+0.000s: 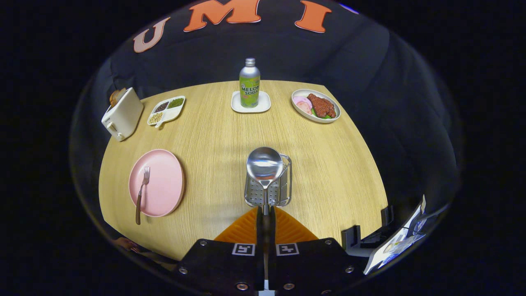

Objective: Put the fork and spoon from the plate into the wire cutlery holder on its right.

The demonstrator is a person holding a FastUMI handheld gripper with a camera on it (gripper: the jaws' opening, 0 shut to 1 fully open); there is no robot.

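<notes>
Gripper view: the gripper (pixel 266 211) is pinching the spoon (pixel 264 166) by its handle, jaws clamped together on it, bowl raised over the wire cutlery holder (pixel 283 187) near the table's (pixel 337 172) front edge. A loosening grip risks the spoon tipping outside the wires. The fork (pixel 141 193) is lying on the pink plate (pixel 166 185) toward the left edge, handle overhanging.

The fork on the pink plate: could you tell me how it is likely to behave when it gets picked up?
The fork looks like thin polished metal, so probably stiff, light and slippery. Its handle overhangs the pink plate, so pressing there might tip it. For now, the tool is shut on the spoon by the wire cutlery holder.
</notes>
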